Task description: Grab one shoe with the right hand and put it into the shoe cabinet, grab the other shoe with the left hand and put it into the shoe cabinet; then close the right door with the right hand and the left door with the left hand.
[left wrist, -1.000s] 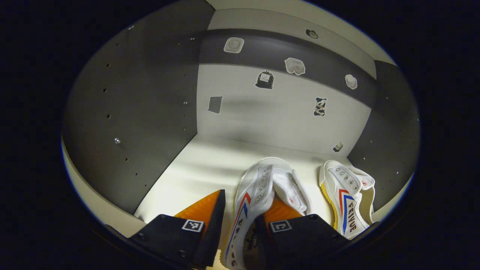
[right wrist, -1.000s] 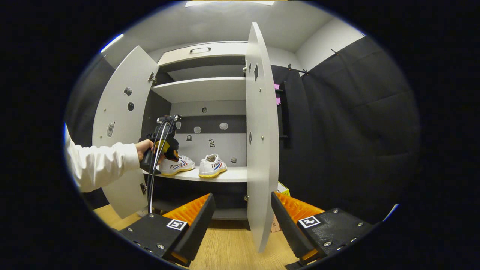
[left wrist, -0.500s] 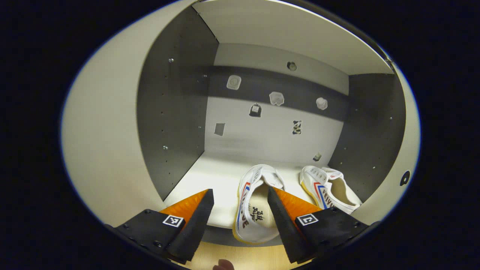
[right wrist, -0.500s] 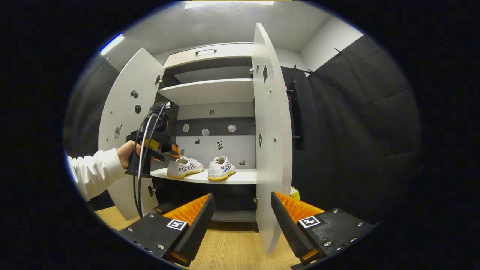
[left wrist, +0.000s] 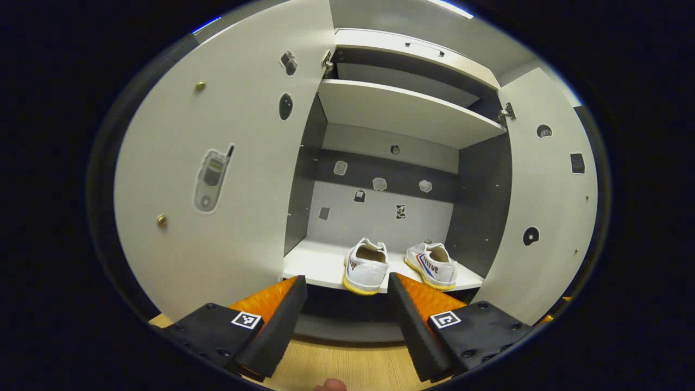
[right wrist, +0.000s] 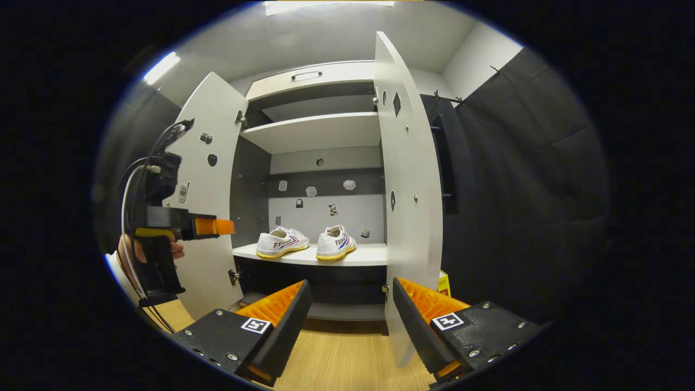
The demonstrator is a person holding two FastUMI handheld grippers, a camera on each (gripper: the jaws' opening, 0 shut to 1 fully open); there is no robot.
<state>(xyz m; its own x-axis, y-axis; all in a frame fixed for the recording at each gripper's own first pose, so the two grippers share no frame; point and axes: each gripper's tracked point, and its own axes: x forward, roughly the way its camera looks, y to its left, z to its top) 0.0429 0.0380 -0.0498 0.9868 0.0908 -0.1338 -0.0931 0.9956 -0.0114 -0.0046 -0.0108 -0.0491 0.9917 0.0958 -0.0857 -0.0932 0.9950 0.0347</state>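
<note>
Both shoes stowed; both doors yet to close. Left door [right wrist: 209,179] wide open, left gripper [right wrist: 214,226] beside it, jaws apart and empty. On the cabinet shelf [right wrist: 304,255]: left shoe [right wrist: 281,243] beside right shoe [right wrist: 335,245]. Right door [right wrist: 407,206] open, right gripper [right wrist: 347,320] spread, holding nothing.

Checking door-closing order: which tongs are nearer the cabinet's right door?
Right. The right tongs sit just before the right door, its lower edge between their fingers. The left tongs are across, by the left door.
</note>
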